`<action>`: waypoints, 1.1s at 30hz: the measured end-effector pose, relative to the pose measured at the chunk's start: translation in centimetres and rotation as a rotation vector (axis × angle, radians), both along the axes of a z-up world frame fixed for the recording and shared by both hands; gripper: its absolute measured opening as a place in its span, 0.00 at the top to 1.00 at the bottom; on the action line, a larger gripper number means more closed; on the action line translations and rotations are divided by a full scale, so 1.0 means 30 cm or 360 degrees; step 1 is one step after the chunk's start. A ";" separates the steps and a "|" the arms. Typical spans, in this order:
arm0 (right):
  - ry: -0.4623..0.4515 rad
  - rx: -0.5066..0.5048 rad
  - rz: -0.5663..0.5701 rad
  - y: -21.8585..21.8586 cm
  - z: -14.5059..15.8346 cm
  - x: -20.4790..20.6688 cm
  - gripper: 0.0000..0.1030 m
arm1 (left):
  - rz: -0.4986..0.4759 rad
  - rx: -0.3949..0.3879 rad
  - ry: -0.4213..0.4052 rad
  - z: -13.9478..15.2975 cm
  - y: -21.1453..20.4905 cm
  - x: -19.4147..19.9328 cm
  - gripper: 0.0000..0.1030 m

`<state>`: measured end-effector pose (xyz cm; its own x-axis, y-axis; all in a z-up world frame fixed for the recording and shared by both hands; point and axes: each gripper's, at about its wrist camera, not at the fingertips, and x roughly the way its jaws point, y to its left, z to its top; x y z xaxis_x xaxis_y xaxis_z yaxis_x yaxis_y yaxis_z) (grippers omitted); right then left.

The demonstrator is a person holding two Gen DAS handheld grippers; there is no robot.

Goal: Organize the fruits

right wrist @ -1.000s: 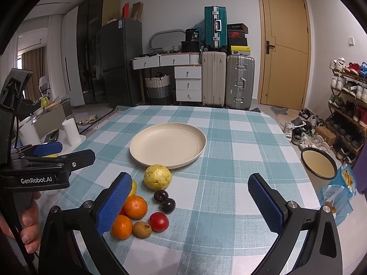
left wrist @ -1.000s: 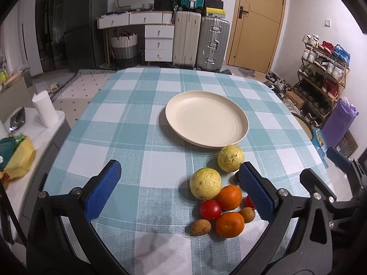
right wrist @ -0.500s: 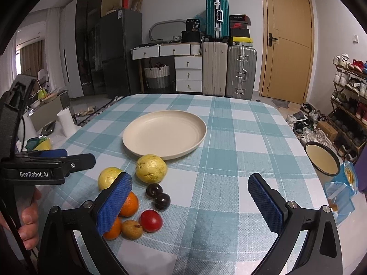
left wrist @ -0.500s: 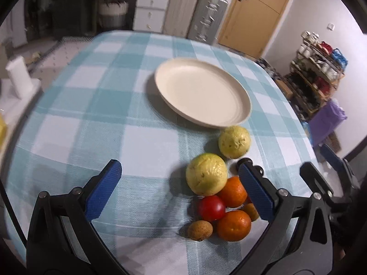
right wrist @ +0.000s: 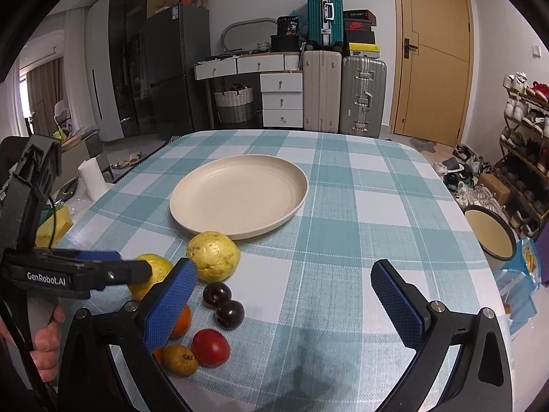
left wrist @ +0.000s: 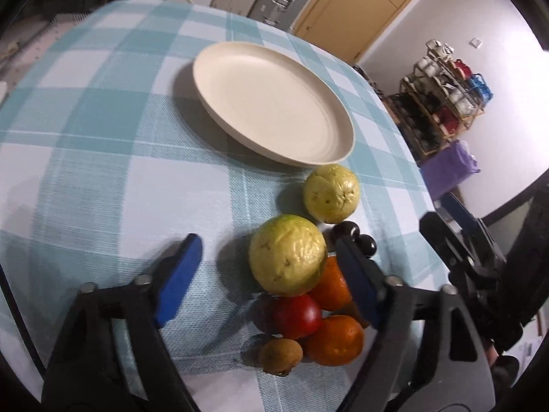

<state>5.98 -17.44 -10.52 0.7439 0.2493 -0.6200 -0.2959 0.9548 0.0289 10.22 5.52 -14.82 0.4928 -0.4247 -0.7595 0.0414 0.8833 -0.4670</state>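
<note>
Two yellow-green guavas lie on the checked desk (right wrist: 343, 206) just in front of the cream plate (left wrist: 271, 103), which holds nothing. Since a second ago the left claw (left wrist: 267, 274) has dropped and tilted toward the fruit pile; its blue pads now stand wide apart on either side of the nearer guava (left wrist: 287, 254), not yet gripping it. To its right sit the farther guava (left wrist: 331, 193), oranges, a red fruit and two dark plums (right wrist: 223, 303). The right claw (right wrist: 284, 302) hangs fully open above the desk, holding nothing, hardly moved.
</note>
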 end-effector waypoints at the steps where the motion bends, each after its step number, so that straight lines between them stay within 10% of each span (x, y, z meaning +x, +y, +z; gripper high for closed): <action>1: 0.0004 0.0000 0.0001 0.001 -0.002 0.009 0.00 | -0.0017 -0.0028 0.0008 -0.006 -0.002 0.004 0.38; 4: 0.0014 0.0002 0.0006 0.004 -0.006 0.022 0.00 | -0.0090 -0.0121 0.0022 -0.020 -0.009 0.020 0.57; 33: 0.0504 0.0395 0.0323 0.127 -0.152 0.244 0.04 | -0.0092 -0.0192 0.0009 0.011 0.106 0.024 0.57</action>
<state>13.30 -13.63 -15.08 0.4476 0.5403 -0.7125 -0.4160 0.8312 0.3689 10.93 8.70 -14.48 0.4605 -0.5408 -0.7039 0.0878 0.8168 -0.5702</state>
